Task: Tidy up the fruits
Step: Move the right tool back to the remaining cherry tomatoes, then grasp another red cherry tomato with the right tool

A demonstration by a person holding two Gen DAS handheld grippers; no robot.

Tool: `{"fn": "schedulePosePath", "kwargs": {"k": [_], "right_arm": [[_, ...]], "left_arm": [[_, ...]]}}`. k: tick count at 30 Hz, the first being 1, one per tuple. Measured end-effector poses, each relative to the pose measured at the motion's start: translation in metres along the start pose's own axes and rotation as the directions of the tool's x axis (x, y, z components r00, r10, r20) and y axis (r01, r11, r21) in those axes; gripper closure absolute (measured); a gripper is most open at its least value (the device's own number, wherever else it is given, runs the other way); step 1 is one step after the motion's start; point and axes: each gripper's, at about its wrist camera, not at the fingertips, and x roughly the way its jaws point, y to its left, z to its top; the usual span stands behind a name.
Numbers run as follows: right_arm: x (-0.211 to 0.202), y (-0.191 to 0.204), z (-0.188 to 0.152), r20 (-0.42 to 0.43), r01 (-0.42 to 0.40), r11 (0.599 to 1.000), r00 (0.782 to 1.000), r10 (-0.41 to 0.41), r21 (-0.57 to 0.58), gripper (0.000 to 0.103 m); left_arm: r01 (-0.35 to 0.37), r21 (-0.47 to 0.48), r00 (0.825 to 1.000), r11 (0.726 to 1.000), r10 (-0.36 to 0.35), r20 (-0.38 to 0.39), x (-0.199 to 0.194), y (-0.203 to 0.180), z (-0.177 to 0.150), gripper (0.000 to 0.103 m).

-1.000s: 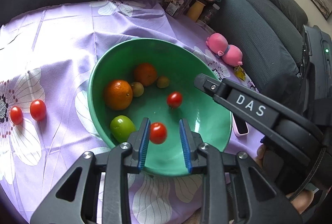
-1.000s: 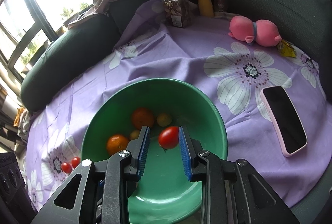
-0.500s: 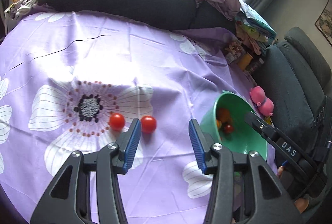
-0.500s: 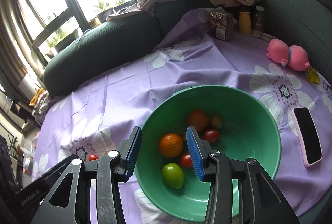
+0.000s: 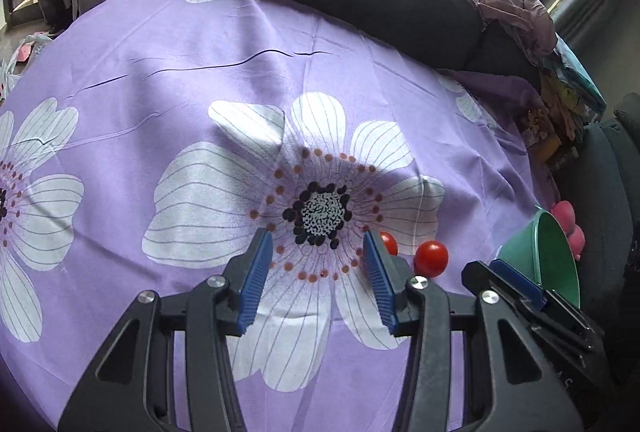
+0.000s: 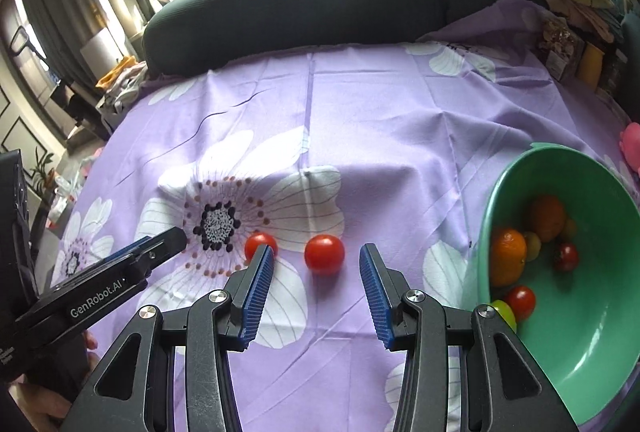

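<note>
One cherry tomato (image 6: 324, 254) lies on the purple flowered cloth (image 6: 380, 120) just ahead of your right gripper (image 6: 316, 284), between its half-open, empty jaws. Your left gripper (image 5: 318, 274) (marked "GenRobot.AI") is also half-open and empty; the second tomato (image 5: 389, 242) is beside its right finger.

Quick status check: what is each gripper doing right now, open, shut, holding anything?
Left gripper: open, empty, over the tablecloth.
Right gripper: open, holding nothing; a tomato on the cloth lies between its jaws.
</note>
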Motion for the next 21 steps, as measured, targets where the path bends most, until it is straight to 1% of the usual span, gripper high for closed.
{"fn": "schedulePosePath", "kwargs": {"k": [3, 5, 7, 11, 13, 18, 21], "right_arm": [[0.019, 0.006, -0.001, -0.061, -0.033, 0.999, 0.998, 0.033, -0.005, 0.058], [0.029, 0.005, -0.003, -0.09, -0.027, 1.0, 0.996, 0.027, -0.003, 0.058], [0.036, 0.004, -0.005, -0.112, -0.008, 1.0, 0.994, 0.008, -0.003, 0.058], [0.042, -0.004, -0.003, -0.095, 0.047, 0.999, 0.994, -0.046, 0.017, 0.058], [0.043, -0.008, -0.001, -0.083, 0.059, 0.998, 0.995, -0.057, 0.024, 0.058], [0.048, -0.013, 0.003, -0.079, 0.041, 0.998, 0.996, -0.038, 0.039, 0.062], [0.052, -0.016, 0.005, -0.093, 0.018, 0.998, 0.996, -0.013, 0.052, 0.069]], "left_arm": [[-0.013, 0.026, 1.0, 1.0, 0.013, -0.014, 0.004, -0.004, -0.001, 0.056], [-0.021, 0.056, 0.999, 0.998, 0.023, -0.033, 0.011, -0.008, -0.002, 0.056], [-0.011, 0.072, 0.998, 0.997, 0.016, -0.06, 0.018, -0.011, -0.003, 0.057], [0.019, 0.073, 0.996, 0.997, -0.012, -0.093, 0.027, -0.016, 0.0, 0.057], [0.028, 0.078, 0.994, 0.997, -0.02, -0.107, 0.031, -0.02, 0.0, 0.058], [0.041, 0.055, 0.99, 0.998, -0.033, -0.136, 0.041, -0.022, 0.003, 0.058], [0.054, 0.054, 0.988, 0.997, -0.046, -0.15, 0.046, -0.024, 0.004, 0.058]]}}
